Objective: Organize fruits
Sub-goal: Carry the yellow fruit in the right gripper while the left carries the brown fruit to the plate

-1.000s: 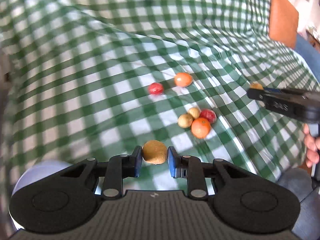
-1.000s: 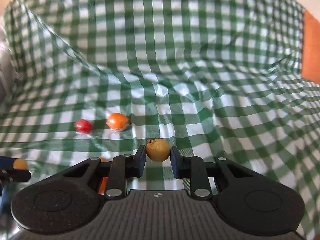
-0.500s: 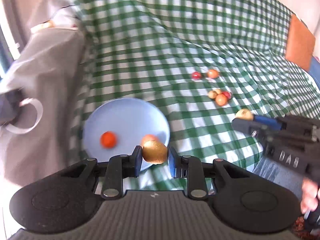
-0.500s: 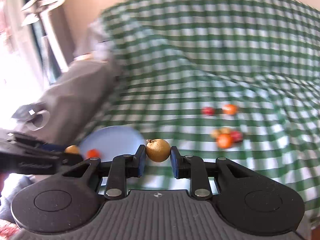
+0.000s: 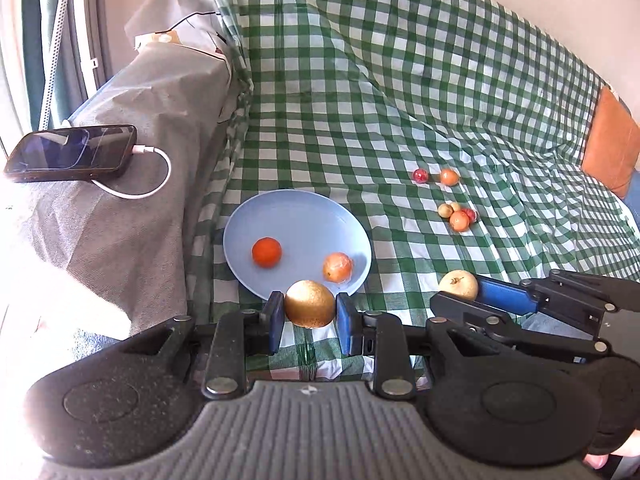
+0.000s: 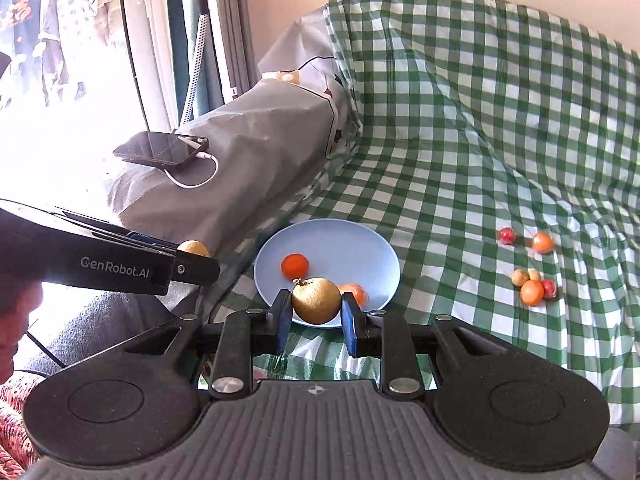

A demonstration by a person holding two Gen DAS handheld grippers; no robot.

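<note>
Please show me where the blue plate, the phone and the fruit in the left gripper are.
blue plate (image 5: 304,220): left wrist view, bare inside surface.
phone (image 5: 68,152): left wrist view, middle of screen.
fruit in the left gripper (image 5: 310,308): left wrist view, its front.

"GenRobot.AI" stands in pale letters on the black side of the left gripper (image 6: 192,249), seen in the right wrist view to the left of the blue plate (image 6: 384,252). No other text can be read in either view.

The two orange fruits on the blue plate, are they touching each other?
Apart. The left wrist view shows the darker orange fruit and the paler orange fruit with bare blue plate between them.
</note>
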